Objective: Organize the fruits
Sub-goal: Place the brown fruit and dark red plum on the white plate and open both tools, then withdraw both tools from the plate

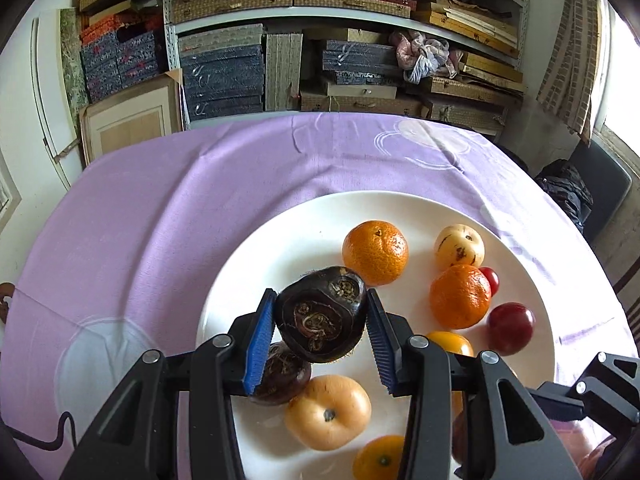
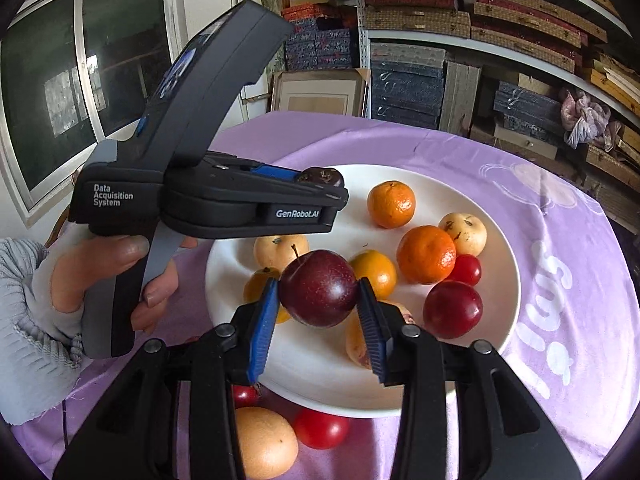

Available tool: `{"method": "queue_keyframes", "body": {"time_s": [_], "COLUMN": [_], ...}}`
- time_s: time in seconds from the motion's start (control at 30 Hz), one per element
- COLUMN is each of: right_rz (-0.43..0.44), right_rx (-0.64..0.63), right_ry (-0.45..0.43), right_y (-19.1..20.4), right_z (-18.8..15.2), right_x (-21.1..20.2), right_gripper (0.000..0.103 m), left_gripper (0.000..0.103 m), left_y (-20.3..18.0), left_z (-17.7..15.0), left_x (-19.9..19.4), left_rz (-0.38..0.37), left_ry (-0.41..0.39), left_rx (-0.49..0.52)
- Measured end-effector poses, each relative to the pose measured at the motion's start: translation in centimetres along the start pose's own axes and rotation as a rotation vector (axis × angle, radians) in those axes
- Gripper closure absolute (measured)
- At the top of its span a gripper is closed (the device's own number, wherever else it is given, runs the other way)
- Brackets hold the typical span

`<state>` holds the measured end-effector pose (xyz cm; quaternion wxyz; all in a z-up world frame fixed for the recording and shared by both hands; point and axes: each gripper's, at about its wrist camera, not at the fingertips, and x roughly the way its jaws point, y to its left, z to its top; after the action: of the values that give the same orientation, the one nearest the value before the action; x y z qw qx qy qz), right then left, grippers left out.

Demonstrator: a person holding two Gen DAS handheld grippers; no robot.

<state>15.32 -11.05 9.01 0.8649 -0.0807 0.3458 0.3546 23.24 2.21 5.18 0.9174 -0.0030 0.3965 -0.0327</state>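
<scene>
My left gripper (image 1: pixel 321 312) is shut on a dark water chestnut (image 1: pixel 321 314) and holds it above the left part of the white plate (image 1: pixel 248 256). It also shows in the right wrist view (image 2: pixel 320 178), still on the chestnut. My right gripper (image 2: pixel 318 292) is shut on a dark red plum (image 2: pixel 319 288) above the plate's near side (image 2: pixel 320 380). The plate holds mandarins (image 1: pixel 375 252), pale pears (image 1: pixel 459 247), a second red plum (image 2: pixel 453 309), a cherry tomato (image 2: pixel 466 269) and a second water chestnut (image 1: pixel 282 374).
The plate lies on a purple tablecloth (image 1: pixel 160 208). Off the plate, near its front edge, lie a pale orange fruit (image 2: pixel 266 442) and a red tomato (image 2: pixel 320 428). Shelves of boxes (image 1: pixel 280 40) stand behind the table. A window (image 2: pixel 80 60) is at the left.
</scene>
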Motion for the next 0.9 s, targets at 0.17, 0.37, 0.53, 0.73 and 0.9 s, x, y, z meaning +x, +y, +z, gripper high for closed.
{"method": "queue_keyframes", "body": {"time_s": [0.17,0.37,0.53,0.73,0.9], "right_rz": [-0.014,-0.03,-0.04,-0.036,-0.047], "right_rx": [0.002,0.007,0.052,0.187,0.242], "right_ry": [-0.042,-0.111,-0.134,-0.134,-0.151], "right_y": [-0.2,0.1,0.2,-1.5,-2.7], "right_z": [0.4,-0.6,-4.2,-8.3,-9.6], "right_x": [-1.2,-6.3,-10.0,-11.4,-11.8], "right_gripper": [0.047,0.026,0.008,0.007,0.006], "left_gripper": [0.058,0.042,0.037,0.031,0.027], "left_y": [0.7,3.0,5.1,7.6,7.2], "left_z": [0.2,-1.5,-6.3,-11.5,-12.9], "left_x": [-1.2,-7.7,-11.7,-12.1,-11.2], "left_rz": [-0.013,0.023,0.097,0.13,0.153], "left_ry": [-0.025,-0.092,-0.103,-0.063,-0.069], "left_rx": [-0.015,-0.017,-0.019,-0.085,-0.053]}}
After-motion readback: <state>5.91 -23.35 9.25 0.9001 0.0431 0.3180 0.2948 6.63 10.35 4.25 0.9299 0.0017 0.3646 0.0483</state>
